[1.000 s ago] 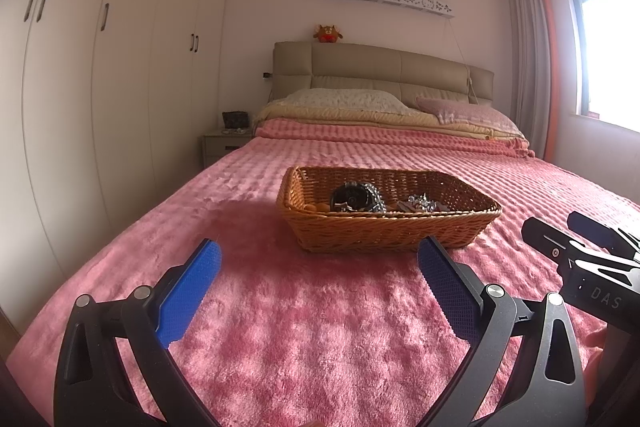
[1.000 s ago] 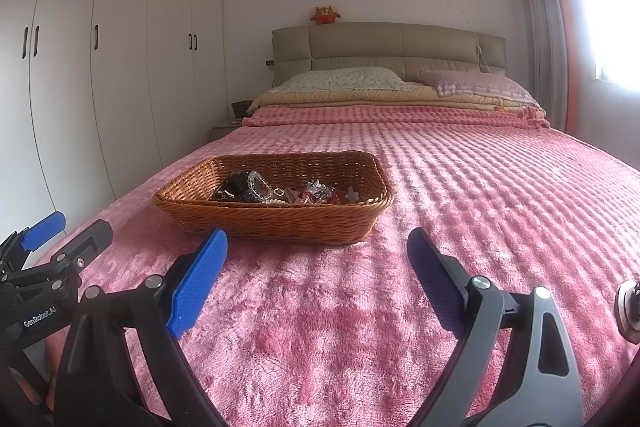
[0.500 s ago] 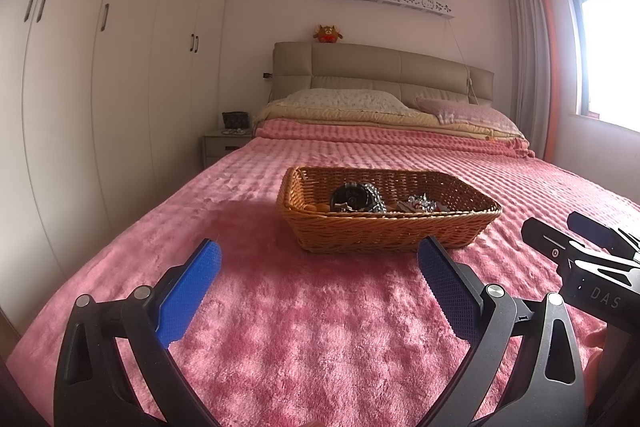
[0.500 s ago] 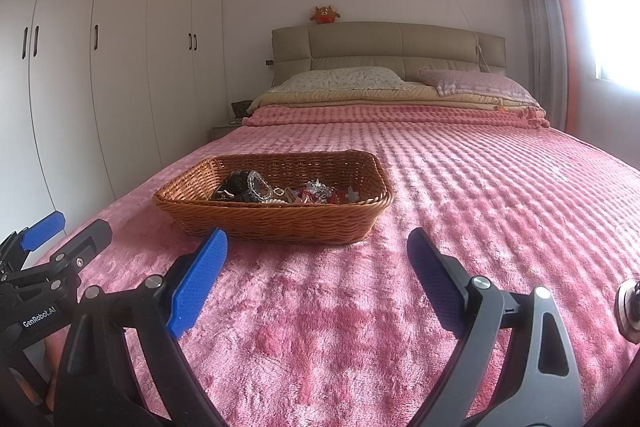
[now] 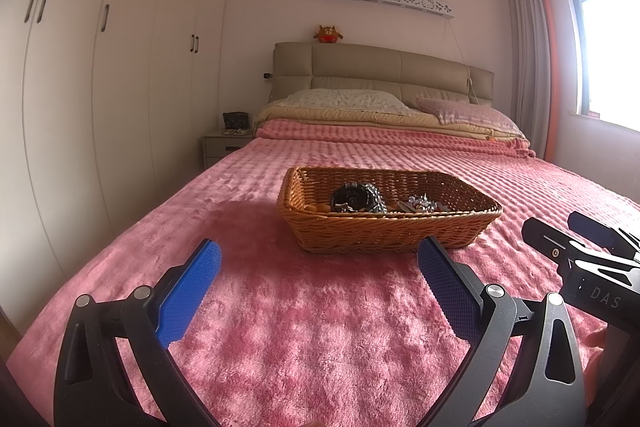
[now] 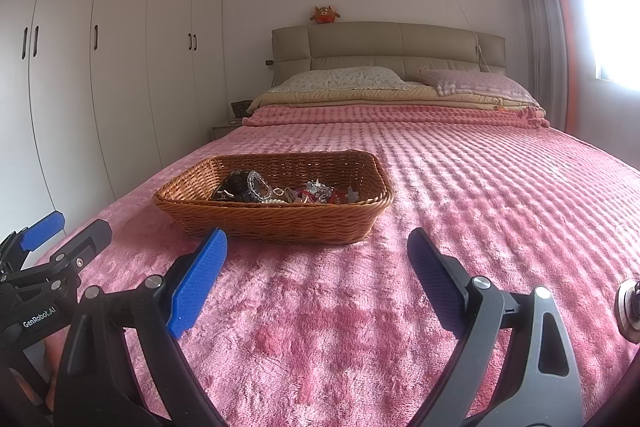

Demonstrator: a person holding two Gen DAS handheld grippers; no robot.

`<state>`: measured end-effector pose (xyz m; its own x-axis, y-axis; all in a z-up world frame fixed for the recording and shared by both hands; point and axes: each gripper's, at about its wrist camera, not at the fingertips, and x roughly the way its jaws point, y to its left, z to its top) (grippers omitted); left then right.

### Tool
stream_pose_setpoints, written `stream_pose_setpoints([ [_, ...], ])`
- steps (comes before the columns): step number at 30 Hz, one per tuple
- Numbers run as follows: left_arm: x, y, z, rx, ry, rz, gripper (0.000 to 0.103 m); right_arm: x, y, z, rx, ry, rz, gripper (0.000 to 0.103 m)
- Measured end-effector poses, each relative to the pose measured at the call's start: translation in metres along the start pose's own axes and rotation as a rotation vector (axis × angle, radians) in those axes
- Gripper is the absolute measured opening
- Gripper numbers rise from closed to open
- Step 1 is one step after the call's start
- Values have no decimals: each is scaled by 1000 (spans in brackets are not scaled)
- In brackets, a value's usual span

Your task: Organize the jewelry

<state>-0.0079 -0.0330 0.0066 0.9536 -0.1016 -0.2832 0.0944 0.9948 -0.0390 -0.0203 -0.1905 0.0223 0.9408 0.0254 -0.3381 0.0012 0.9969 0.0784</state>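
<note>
Wicker basket (image 5: 384,227) on pink blanket (image 5: 320,327), mid-bed, same spot as a second ago. Jewelry (image 6: 276,189) heaped inside, untouched. Left gripper (image 5: 320,279) and right gripper (image 6: 316,269) both spread wide, empty, low over blanket, short of basket. No shift from earlier frames.

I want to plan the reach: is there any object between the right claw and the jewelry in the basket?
Nothing visible: only bare pink blanket separates the open right claw from the brown wicker basket, whose near wall stands before the jewelry.
</note>
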Motion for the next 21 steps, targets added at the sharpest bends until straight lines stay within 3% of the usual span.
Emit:
stream_pose_setpoints([
  [21,-3,-5,0,18,1,34,95,0,0,0,0,0,0,87],
])
